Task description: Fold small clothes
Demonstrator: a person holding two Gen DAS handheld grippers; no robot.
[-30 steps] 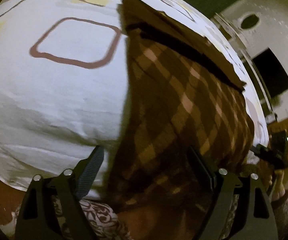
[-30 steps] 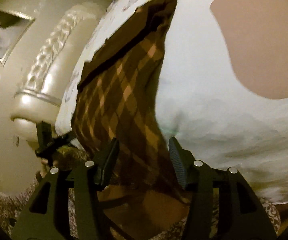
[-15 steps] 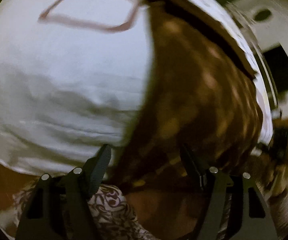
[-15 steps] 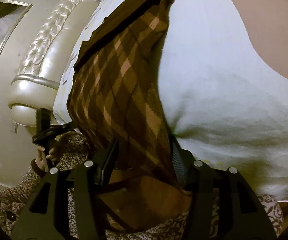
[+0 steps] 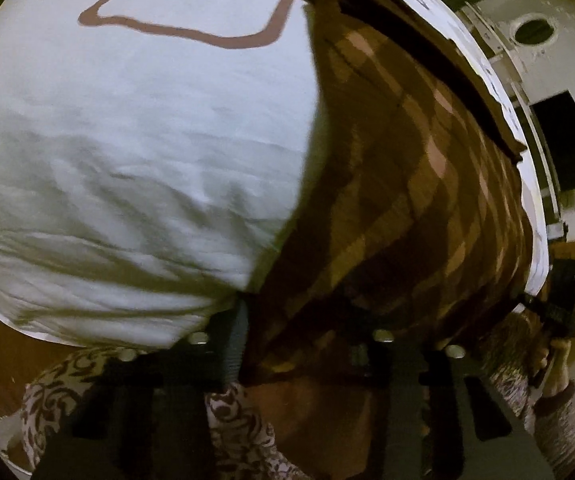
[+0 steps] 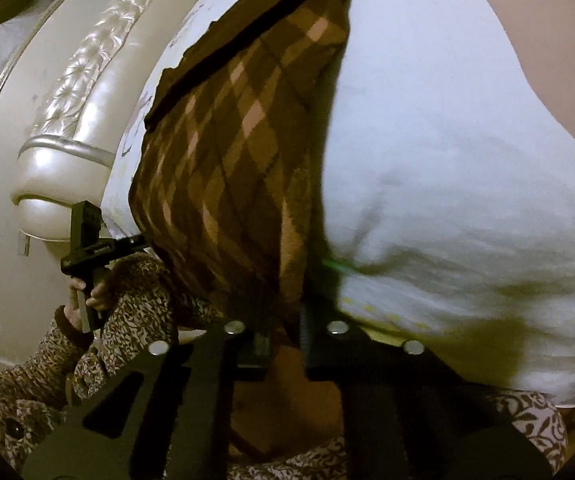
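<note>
On top of a white bedsheet (image 5: 135,152) printed with a brown rounded-square outline (image 5: 185,6), a brown knitted garment with a tan and pink diamond check (image 5: 415,184) is lying spread out, its near hem reaching the bed's edge. In the left wrist view, the left gripper (image 5: 299,328) is pointing steeply down at that hem; its jaws are closing with the checked cloth bunched between them, though the blur is hiding whether the pads are pressing yet. In the right wrist view, the right gripper (image 6: 285,332) is sitting at the other near corner of the same garment (image 6: 231,148), its jaws drawn tight together and pinching a fold of the fabric. Beyond it, a person's hand (image 6: 87,296) in a leopard-print sleeve (image 6: 135,304) is gripping the handle of the black left gripper (image 6: 95,240) just beside the garment's edge. A cream tufted headboard (image 6: 87,92) is curving behind the bed, with a framed picture (image 6: 3,36) hanging on the wall to its left.
</note>
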